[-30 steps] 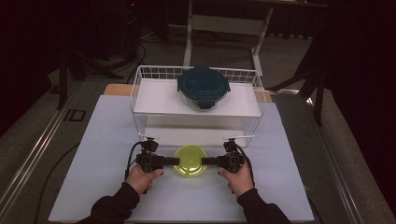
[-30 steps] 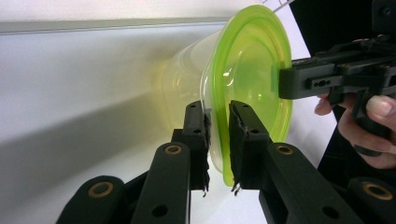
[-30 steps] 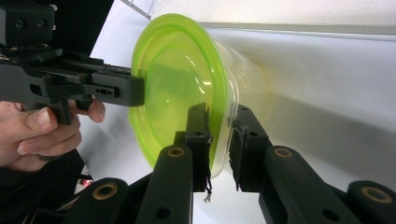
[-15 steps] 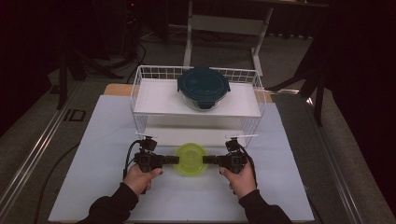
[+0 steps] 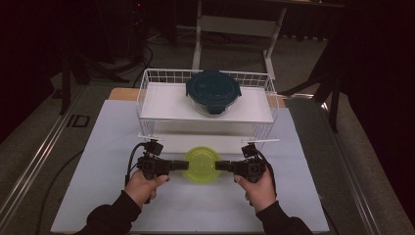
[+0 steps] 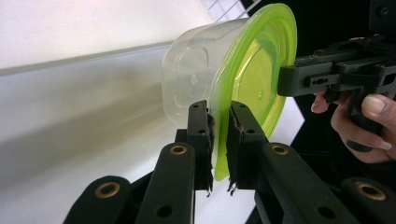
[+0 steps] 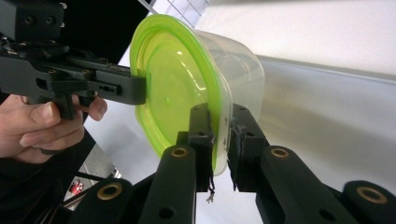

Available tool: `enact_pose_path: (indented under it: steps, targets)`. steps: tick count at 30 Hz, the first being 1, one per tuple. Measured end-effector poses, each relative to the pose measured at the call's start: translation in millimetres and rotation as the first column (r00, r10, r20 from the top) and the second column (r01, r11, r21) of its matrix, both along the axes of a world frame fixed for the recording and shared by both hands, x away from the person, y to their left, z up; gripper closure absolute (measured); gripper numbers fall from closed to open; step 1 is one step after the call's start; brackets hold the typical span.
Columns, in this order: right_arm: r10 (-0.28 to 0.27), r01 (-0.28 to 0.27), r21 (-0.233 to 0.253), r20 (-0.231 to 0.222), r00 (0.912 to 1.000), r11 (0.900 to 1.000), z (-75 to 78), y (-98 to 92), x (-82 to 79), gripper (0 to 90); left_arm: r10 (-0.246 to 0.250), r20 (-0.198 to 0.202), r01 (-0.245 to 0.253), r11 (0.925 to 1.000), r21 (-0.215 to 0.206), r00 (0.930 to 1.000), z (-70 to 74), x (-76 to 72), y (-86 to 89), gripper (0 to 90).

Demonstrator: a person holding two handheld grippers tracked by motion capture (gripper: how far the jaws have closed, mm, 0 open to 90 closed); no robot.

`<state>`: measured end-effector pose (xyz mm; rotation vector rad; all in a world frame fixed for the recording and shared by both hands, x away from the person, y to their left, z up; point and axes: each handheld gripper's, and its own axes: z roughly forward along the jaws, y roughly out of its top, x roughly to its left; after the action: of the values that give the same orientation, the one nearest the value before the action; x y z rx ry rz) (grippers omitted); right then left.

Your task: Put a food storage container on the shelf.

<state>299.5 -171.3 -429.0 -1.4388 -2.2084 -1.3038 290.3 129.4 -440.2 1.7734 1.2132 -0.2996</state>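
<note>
Nearest: left gripper (image 5: 183,165) and right gripper (image 5: 219,166), each held in a hand, pointing inward at one another over the white table (image 5: 98,147). Between them, a clear tub with a lime-green lid (image 5: 201,164), just in front of the wire basket (image 5: 147,83).

Left gripper view: jaws pressed together on the lid's rim (image 6: 219,154), pinching the green edge at the tub's left side. Right gripper view: same pinch on the opposite rim (image 7: 218,140), the thin lip and clear wall caught between the pads. Cannot tell whether the tub rests on the table or hangs just above it.

Handling, as a judgement: thin plastic, empty by the look of the clear body (image 6: 187,88), so very light. Lid soft and flexible; rim likely to bend or peel off under a one-sided pull. Smooth surface, prone to slip if the pinch loosens. Best hold: opposite rim points, as now, with the load kept level and both sides moved together.

Farther back: inside the basket, on its raised white shelf, a glass container with a dark teal lid (image 5: 213,90), well apart from the green tub. Beyond that, dark floor and table legs.
</note>
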Motion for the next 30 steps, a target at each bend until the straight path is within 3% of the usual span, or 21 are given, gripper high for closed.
enact_pose_path:
  steps: [3, 13, 24, 30]
  targets:
    - [0.002, -0.002, 0.001, 0.016, 0.9999, 1.0, 9.8, -0.2, -3.9, 80.6, -0.002, 0.01, 0.002, 1.0, -0.002, 1.0, 6.5, -2.6, 0.4, 80.3]
    - [0.004, -0.006, 0.021, 0.078, 0.9969, 1.0, 46.2, -2.5, -11.5, 80.7, -0.018, 0.076, 0.019, 0.9997, -0.016, 0.997, 49.8, -8.2, 1.3, 80.1]
    - [-0.008, 0.004, 0.029, 0.149, 0.9888, 1.0, 89.9, -4.7, -10.5, 80.6, -0.021, 0.15, 0.024, 0.9995, -0.022, 0.9884, 94.1, -3.6, 0.3, 80.2]
    - [-0.021, 0.015, 0.032, 0.202, 0.9792, 0.999, 116.4, -4.9, -6.7, 80.7, -0.018, 0.197, 0.022, 0.9996, -0.018, 0.9803, 121.5, 4.1, -0.8, 80.3]
